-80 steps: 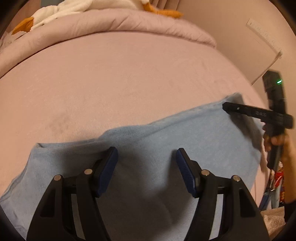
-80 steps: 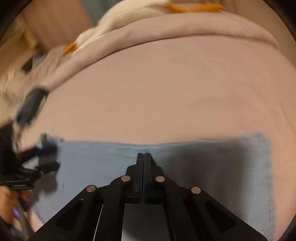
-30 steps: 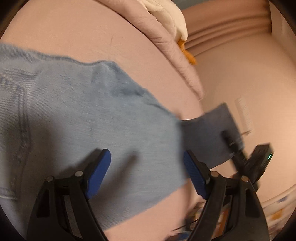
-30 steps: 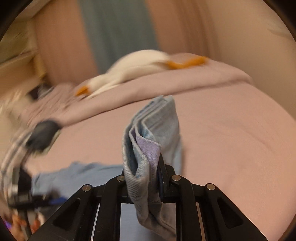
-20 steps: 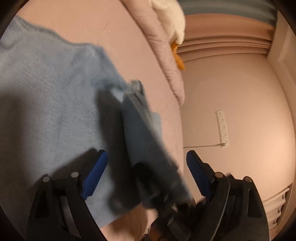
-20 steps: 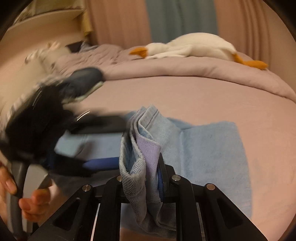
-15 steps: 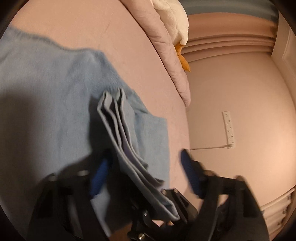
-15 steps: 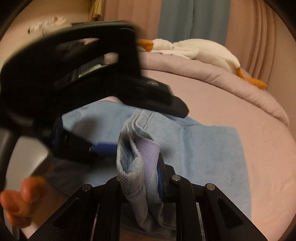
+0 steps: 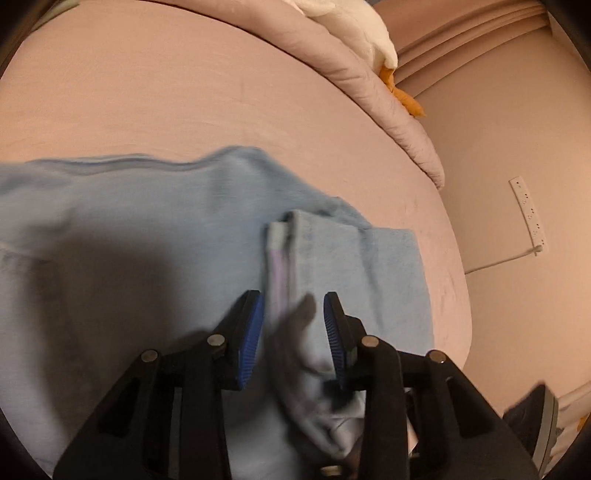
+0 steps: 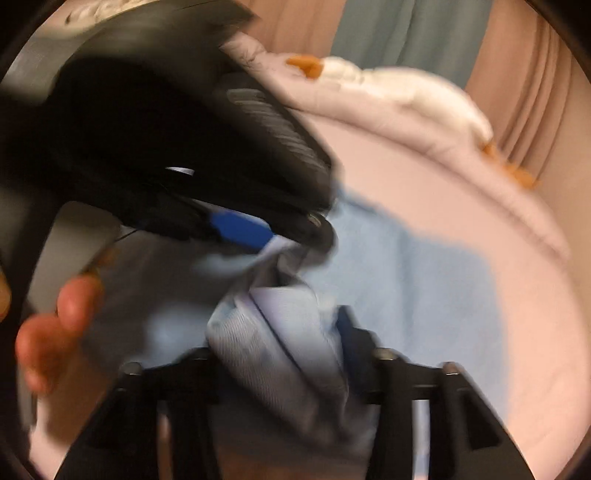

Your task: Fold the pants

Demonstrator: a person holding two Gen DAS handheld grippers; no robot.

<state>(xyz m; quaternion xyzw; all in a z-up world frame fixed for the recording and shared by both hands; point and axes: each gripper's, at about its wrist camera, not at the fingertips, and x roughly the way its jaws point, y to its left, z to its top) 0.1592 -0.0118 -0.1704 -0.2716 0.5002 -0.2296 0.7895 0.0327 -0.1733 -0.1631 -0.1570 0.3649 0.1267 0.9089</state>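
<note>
Light blue pants [image 9: 129,229] lie folded on the pink bed sheet [image 9: 184,92]. A bunched hem end of the pants [image 9: 291,258] stands up between my left gripper's [image 9: 293,325] blue pads, which are narrowly apart around it. In the right wrist view the same bunch [image 10: 280,325] sits between my right gripper's [image 10: 280,343] fingers, which look spread and blurred. The left gripper's body [image 10: 184,147] looms close above it, its blue pad [image 10: 240,227] at the cloth.
A rolled pink duvet [image 9: 354,74] with a white plush goose [image 9: 354,18] lies at the bed's far side. A wall with a power strip [image 9: 528,214] stands to the right. The person's fingers [image 10: 51,325] show at the left.
The right gripper carried the pant end over to the left gripper. The left gripper's fingers closed in around the bunch. The right gripper's fingers have spread from their tight grip.
</note>
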